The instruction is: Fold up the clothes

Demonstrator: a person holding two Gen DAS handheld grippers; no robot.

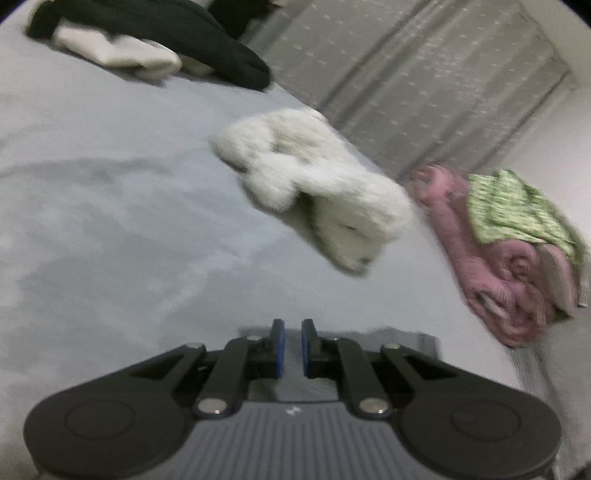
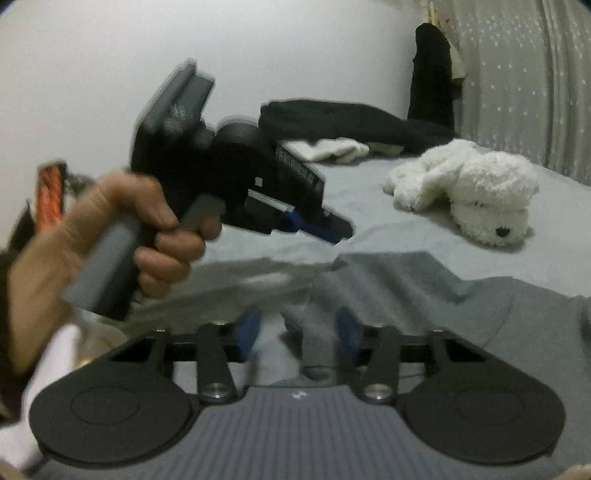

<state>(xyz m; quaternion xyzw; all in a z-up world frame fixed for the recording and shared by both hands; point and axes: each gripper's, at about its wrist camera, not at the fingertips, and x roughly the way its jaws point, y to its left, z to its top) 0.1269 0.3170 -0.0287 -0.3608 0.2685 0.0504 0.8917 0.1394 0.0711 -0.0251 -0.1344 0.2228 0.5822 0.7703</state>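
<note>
A grey garment point(image 2: 424, 295) lies spread on the pale grey bed sheet point(image 2: 369, 206); its left part is blurred. My right gripper point(image 2: 298, 328) is open low over it, with a raised fold of the grey cloth standing between its blue pads point(image 2: 249, 328). A hand point(image 2: 110, 229) holds my left gripper point(image 2: 332, 232) just above the garment's far edge, apart from it. In the left wrist view the left gripper point(image 1: 293, 347) is shut to a narrow slit with nothing in it, and a strip of the grey garment point(image 1: 399, 338) shows behind its fingertips.
A white plush dog point(image 2: 476, 184) point(image 1: 314, 184) lies on the bed beyond the garment. Black clothes point(image 2: 351, 118) point(image 1: 184, 33) and a white cloth point(image 1: 118, 48) are heaped further back. Folded pink point(image 1: 498, 266) and green patterned point(image 1: 513, 210) cloths sit by the bed's edge, near a grey curtain point(image 1: 424, 74).
</note>
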